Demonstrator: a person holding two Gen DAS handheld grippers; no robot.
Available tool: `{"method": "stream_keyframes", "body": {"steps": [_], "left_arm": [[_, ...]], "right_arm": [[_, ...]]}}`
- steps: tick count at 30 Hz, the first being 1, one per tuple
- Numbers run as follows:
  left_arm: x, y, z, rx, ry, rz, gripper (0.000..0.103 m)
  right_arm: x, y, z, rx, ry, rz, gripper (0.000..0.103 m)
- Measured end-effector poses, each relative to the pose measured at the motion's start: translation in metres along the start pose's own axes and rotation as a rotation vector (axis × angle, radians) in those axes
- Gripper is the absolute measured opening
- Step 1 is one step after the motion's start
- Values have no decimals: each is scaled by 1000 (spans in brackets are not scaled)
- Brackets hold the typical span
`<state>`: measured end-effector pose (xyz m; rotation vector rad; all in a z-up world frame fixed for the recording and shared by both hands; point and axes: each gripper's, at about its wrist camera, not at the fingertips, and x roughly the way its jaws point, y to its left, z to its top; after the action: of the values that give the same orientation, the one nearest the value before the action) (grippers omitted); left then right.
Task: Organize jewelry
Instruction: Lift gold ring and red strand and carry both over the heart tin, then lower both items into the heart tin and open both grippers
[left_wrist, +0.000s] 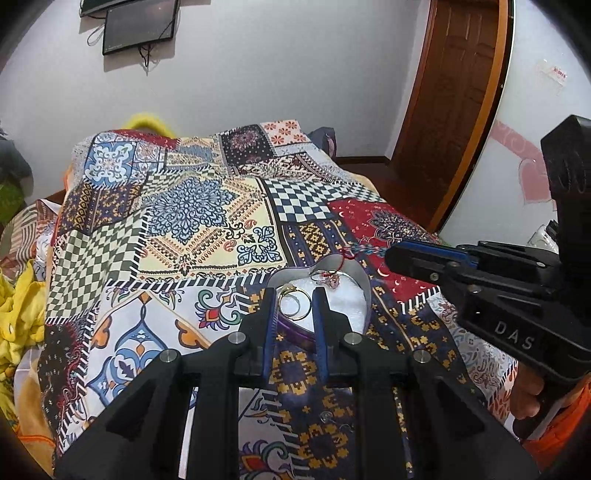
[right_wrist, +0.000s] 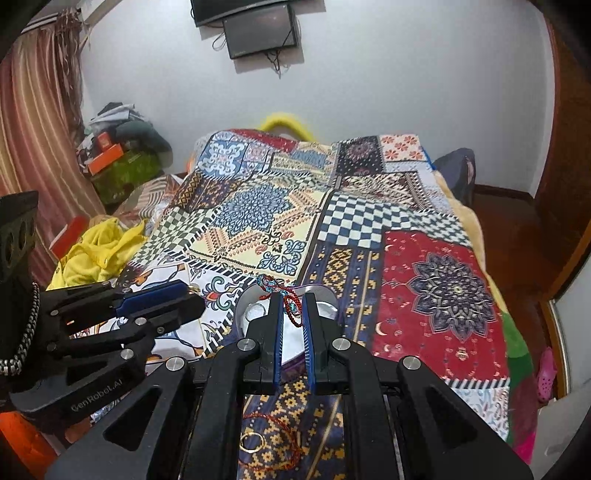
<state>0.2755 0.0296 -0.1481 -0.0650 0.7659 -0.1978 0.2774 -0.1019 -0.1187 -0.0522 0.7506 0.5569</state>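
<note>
The heart-shaped jewelry box (left_wrist: 334, 291) sits on the near part of the bed's patchwork quilt (left_wrist: 192, 221), just beyond my fingertips. My left gripper (left_wrist: 295, 306) is narrowed on a gold bangle (left_wrist: 295, 304), its fingers pinching the ring above the box's white lining. My right gripper (right_wrist: 293, 314) is closed on a braided red and teal cord bracelet (right_wrist: 286, 295), which dangles over the box's near edge. Another gold ring (right_wrist: 251, 441) and a thin red cord (right_wrist: 273, 419) lie on the quilt nearer to me, beneath my right fingers. Yellow cloth (right_wrist: 96, 251) is heaped at the bed's far left.
</note>
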Motion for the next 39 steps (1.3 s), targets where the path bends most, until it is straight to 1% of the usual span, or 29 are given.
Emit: {"method": "stream_keyframes", "body": {"steps": [8,14,18,23,25,27,29,35,37,39], "left_arm": [[19,3,2,-4,43,-41,18],[30,-1,4,11,65,-48,18],[37,-1,4,13,82,-48,18],[42,-1,4,7,95,-54,18],[43,-2,4,9,99,-59,18],[46,-4,5,12,103,-61,18],[48,-5,5,12,108,-64,18],[50,-12,5,29,113,-65,18],[48,-14,5,34,112,-60,18],[45,-13,5,33,106,-54,18]], "right_arm": [[25,1,1,-30,71,9,9],[39,0,1,-73,135,-14,10],[45,-2,1,-83,166,3,10],[41,-7,1,-78,157,-5,10],[38,-9,2,-72,151,-3,11],[34,-11,2,-67,144,-9,15],[31,-12,2,-66,136,-19,17],[20,-13,1,-87,114,-48,18],[17,-13,2,-84,110,-47,23],[14,-14,2,-78,97,-49,33]]}}
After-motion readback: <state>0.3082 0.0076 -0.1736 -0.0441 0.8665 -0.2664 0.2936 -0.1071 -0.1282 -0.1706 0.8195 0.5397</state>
